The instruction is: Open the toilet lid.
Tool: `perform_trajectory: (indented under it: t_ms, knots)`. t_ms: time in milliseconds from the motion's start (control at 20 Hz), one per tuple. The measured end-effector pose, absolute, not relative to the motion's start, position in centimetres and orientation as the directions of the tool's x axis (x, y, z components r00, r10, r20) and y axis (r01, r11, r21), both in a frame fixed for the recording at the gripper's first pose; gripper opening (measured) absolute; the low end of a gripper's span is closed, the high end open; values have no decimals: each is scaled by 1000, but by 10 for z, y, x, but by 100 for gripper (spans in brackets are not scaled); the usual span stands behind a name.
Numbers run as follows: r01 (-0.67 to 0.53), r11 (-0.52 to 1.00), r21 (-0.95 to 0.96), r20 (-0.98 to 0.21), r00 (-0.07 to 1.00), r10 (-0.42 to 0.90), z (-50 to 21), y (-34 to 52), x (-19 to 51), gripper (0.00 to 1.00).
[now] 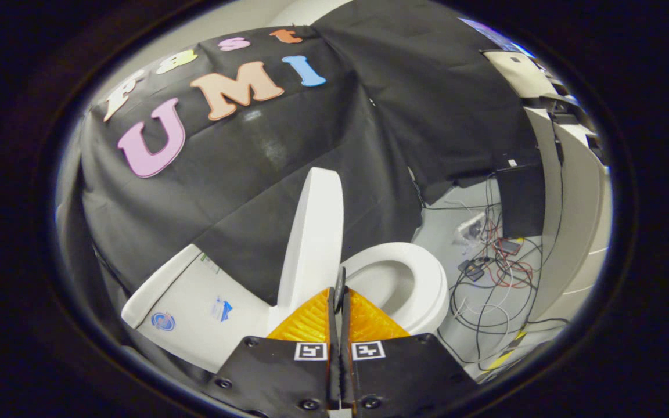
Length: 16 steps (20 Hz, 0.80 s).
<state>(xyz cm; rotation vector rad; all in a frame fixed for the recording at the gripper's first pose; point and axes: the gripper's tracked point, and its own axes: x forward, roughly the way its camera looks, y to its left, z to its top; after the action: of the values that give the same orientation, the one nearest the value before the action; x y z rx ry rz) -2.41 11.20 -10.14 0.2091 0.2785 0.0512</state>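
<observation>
We see the gripper point(339, 296) with its two fingers point(311, 319) pressed together, no gap between their tips, nothing held, reaching forward side by side.

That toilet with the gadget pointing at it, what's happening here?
A person is working a handheld gripper to open the toilet lid. The lid already stands raised, nearly upright, beside the tank, and the seat and bowl lie uncovered beyond the fingers. The fingers are closed together with nothing clamped between them, close to the lid's lower edge. Loose cables lie on the floor past the toilet.
</observation>
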Motion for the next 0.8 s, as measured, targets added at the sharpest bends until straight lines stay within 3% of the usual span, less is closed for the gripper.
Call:
perform_trajectory:
  t_ms: [200,800]
  knots:
    - [-88,994,64,-282,954,102,-92,124,-27,3]
    - [-322,947,15,-178,931,319,-61,215,-48,5]
